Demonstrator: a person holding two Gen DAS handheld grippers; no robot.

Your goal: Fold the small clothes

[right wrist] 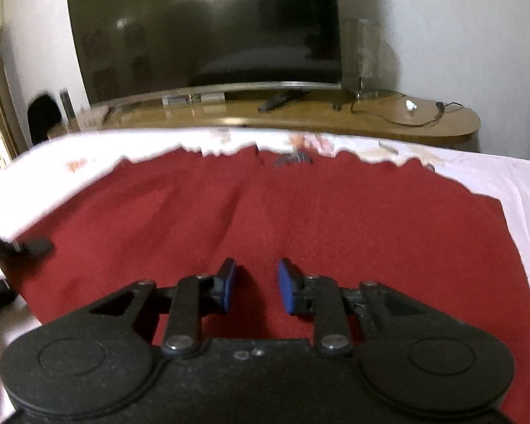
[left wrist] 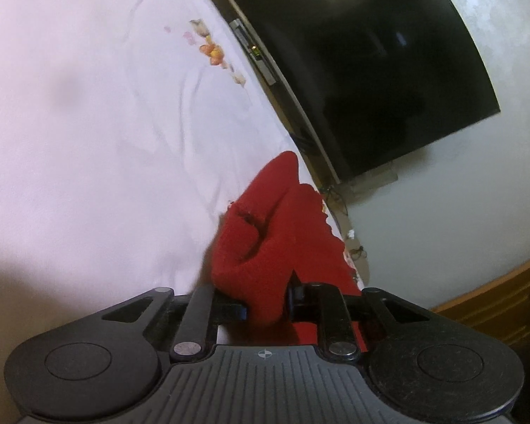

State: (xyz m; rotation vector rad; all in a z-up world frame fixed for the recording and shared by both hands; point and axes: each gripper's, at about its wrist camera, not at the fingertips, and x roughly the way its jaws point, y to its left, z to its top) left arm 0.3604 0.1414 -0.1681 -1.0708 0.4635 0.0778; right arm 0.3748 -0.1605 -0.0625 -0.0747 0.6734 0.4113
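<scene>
Red garment (right wrist: pixel 300 219), no readable writing

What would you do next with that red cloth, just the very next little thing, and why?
Probably close the right gripper on the near edge of the red cloth. The left gripper already pinches a bunched corner, while the right one's jaws stand apart over flat fabric, gripping nothing. With both sides held, the cloth could be lifted and folded across the white sheet.

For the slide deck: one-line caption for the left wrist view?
Left claw shut on bunched red cloth over the white bedsheet.
</scene>
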